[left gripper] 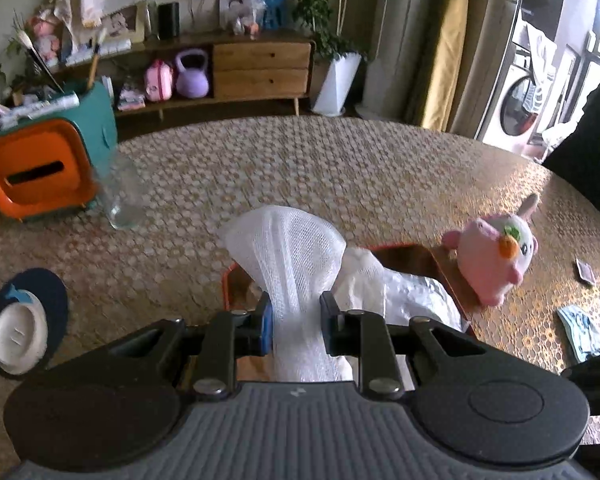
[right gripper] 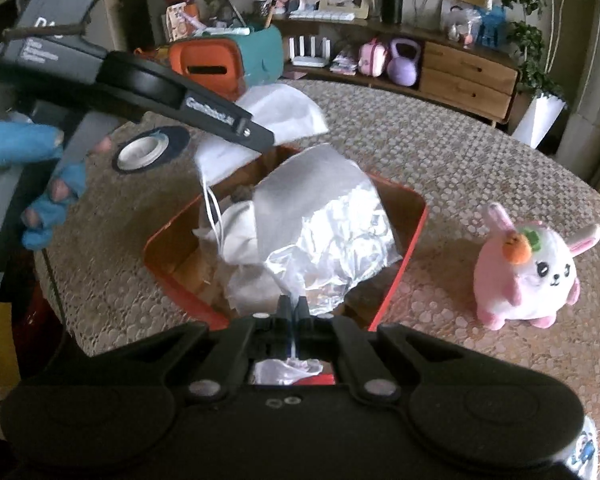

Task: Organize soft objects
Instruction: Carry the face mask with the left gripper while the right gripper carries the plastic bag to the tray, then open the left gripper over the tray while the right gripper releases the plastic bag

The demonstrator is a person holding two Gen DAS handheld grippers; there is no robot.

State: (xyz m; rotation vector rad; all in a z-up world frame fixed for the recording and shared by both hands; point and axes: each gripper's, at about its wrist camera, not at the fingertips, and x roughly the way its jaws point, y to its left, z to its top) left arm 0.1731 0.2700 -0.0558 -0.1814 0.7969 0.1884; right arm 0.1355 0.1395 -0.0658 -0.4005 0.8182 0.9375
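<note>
Left gripper clamped on the white mesh cloth, right gripper pinched shut on the shiny silver plastic bag, both over the orange square box on the bench, pink plush bunny beside it.

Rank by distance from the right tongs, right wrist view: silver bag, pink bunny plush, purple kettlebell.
1. silver bag: pinched in the right tongs, in the red box.
2. pink bunny plush: on the table, to the right.
3. purple kettlebell: far sideboard shelf.
</note>
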